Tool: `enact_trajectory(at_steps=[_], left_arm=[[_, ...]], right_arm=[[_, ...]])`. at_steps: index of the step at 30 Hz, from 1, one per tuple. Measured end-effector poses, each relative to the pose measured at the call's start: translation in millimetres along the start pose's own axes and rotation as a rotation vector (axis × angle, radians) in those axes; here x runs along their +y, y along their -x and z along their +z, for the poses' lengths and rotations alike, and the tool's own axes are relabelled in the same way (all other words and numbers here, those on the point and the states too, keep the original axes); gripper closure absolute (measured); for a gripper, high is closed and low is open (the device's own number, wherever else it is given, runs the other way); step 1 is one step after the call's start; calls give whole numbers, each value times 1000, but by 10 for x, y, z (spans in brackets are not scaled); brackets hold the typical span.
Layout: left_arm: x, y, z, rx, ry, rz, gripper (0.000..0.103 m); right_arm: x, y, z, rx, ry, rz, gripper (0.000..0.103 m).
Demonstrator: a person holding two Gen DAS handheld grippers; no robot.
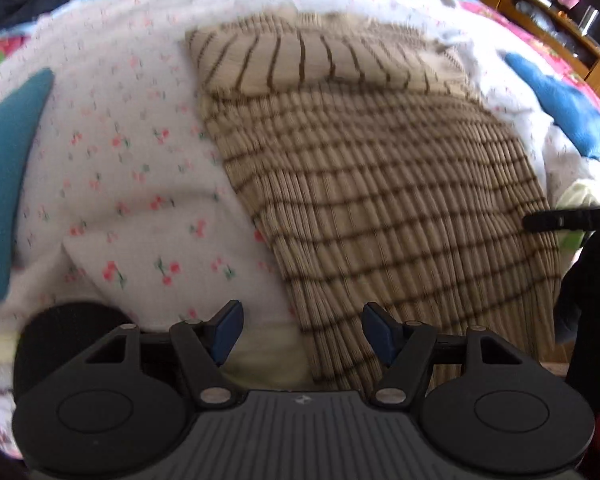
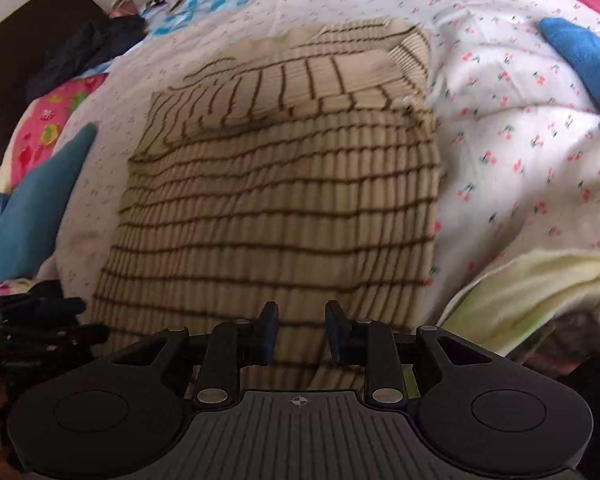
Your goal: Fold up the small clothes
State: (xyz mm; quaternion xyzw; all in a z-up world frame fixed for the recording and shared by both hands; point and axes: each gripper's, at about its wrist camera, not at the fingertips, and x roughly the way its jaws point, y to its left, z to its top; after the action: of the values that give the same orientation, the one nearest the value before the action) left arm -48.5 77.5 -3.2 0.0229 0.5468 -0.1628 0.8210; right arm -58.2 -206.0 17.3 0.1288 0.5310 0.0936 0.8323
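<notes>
A beige ribbed sweater with dark stripes (image 1: 372, 184) lies flat on the cherry-print bed cover, its sleeves folded across the top. It also shows in the right wrist view (image 2: 276, 200). My left gripper (image 1: 302, 330) is open and empty, at the sweater's near left hem corner. My right gripper (image 2: 302, 332) is open with a narrower gap, over the sweater's near hem; no cloth shows between its pads. The right gripper's tip (image 1: 568, 218) shows at the right edge of the left wrist view, and the left gripper (image 2: 32, 320) at the left edge of the right wrist view.
The white cherry-print cover (image 1: 132, 184) spreads around the sweater. Blue cloth lies at the left (image 1: 8, 184) and at the right (image 1: 568, 108). A pale yellow cloth (image 2: 540, 288) lies near right. Dark clothes (image 2: 80, 52) and a wooden shelf (image 1: 540, 12) stand beyond the bed.
</notes>
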Motion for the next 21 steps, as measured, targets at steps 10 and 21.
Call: enact_trajectory(at_steps=[10,21], left_arm=[[52,-193,-104,146,24,-50,35],[-24,-364,-67,238,-8,-69,36]], right_arm=[[189,-7,-225,83,37,16,76],[190,7,-266,144,74,-129,76]])
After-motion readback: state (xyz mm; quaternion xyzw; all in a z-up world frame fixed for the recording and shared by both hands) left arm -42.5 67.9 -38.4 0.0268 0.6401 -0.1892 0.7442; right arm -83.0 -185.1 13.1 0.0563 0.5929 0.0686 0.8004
